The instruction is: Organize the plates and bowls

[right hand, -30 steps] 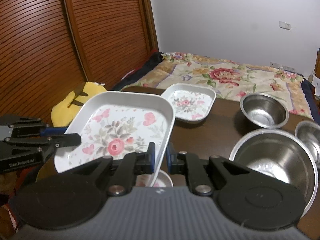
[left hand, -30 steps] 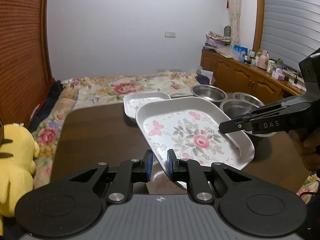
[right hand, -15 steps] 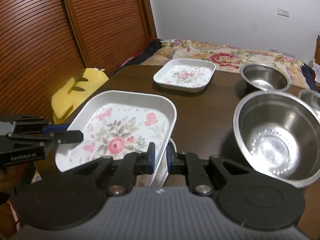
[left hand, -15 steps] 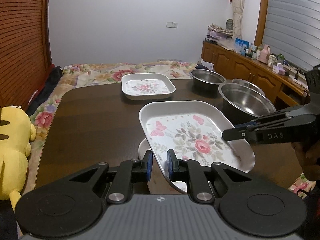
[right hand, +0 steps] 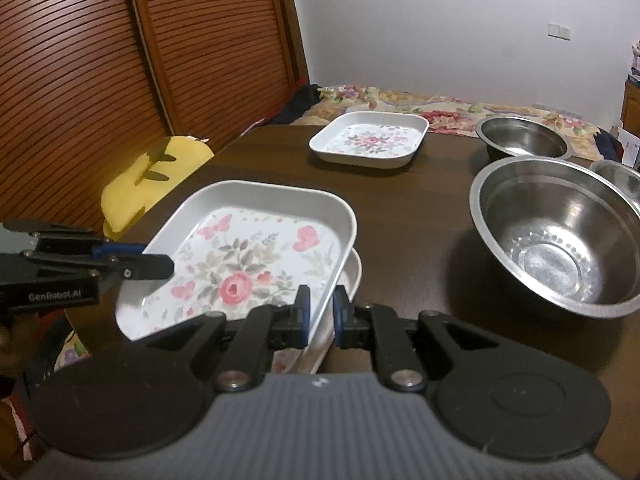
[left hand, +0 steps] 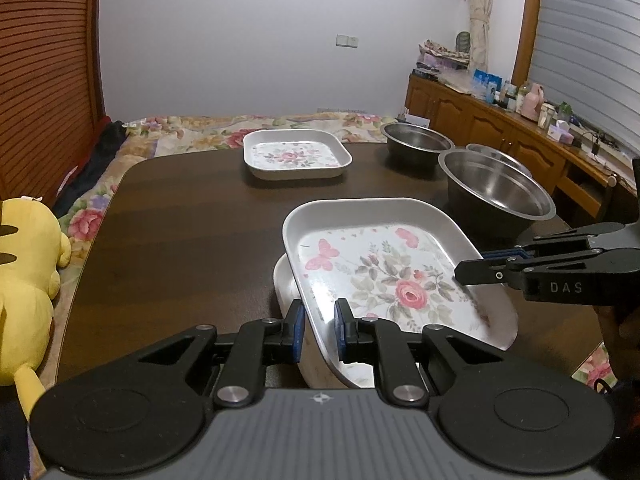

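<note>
Dark desk (left hand: 180, 240): three floral plates, three steel bowls. Left claw (left hand: 318, 330) and right claw (right hand: 320, 314) both clamped on top plate (left hand: 384, 276), over second plate (left hand: 286, 288) near front edge.

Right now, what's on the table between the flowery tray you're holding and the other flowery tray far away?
Nothing: only bare dark table lies between the held tray and the far tray. Both wrist views show it.
</note>
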Motion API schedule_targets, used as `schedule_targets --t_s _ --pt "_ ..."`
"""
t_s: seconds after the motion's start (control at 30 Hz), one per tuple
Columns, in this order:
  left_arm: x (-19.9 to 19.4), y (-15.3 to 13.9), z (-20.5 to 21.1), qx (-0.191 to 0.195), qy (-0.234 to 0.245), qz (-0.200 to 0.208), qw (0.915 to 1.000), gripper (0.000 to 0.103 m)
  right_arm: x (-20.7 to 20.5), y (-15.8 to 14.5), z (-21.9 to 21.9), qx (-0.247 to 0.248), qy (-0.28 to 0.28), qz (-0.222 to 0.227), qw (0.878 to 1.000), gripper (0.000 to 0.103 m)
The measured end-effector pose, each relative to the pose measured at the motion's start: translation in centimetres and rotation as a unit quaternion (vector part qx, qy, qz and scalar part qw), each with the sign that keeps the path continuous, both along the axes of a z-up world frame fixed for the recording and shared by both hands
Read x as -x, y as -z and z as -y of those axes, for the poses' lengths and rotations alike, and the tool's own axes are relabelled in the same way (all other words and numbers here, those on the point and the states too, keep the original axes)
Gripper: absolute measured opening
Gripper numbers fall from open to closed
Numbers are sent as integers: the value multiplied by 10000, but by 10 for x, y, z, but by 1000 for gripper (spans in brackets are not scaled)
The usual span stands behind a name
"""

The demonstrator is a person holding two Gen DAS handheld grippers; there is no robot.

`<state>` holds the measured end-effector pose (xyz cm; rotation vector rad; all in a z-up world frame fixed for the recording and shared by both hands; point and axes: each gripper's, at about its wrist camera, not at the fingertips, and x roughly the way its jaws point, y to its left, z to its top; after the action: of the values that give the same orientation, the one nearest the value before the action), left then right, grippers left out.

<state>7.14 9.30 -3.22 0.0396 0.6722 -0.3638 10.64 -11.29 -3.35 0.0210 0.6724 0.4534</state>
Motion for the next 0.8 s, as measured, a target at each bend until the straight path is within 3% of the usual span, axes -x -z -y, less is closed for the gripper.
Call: schedule_targets --t_s 0.47,0.8 --pt "-3 9 2 -80 -64 19 9999 17 10 12 1 -294 331 277 9986 13" --pt "-6 15 4 -125 -95 -36 9999 17 15 26 4 -575 490 235 9969 14"
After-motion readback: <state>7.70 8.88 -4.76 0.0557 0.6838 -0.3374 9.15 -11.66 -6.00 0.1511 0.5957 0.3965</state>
